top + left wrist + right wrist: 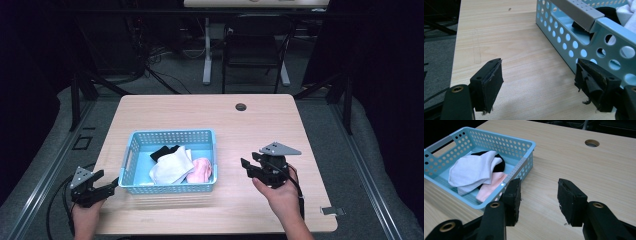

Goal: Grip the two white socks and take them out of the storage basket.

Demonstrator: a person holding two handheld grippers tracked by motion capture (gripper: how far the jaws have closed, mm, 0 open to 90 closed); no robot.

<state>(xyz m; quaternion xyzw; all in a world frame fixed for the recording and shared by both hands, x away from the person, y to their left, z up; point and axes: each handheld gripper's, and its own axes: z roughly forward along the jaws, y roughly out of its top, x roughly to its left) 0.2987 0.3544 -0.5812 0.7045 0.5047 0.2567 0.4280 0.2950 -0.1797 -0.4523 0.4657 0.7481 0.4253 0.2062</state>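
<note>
A light blue perforated basket (210, 137) sits left of the table's middle, holding a white cloth (171, 167), a pink cloth (201, 170) and a black cloth (163, 151). My left gripper (111, 186) rests at the table's front left corner, just left of the basket (584, 42), open with bare wood between its pads. My right gripper (248, 167) hovers above the table to the right of the basket (529, 152), open and holding nothing. In the right gripper view the white cloth (471, 170) lies over the black cloth (500, 165) and pink cloth (490, 187).
A round cable hole (241, 106) lies near the table's far edge. A small metal clip (332, 210) sits at the front right corner. A chair (252, 47) and desk legs stand beyond the table. Bare wood (260, 130) spreads right of the basket.
</note>
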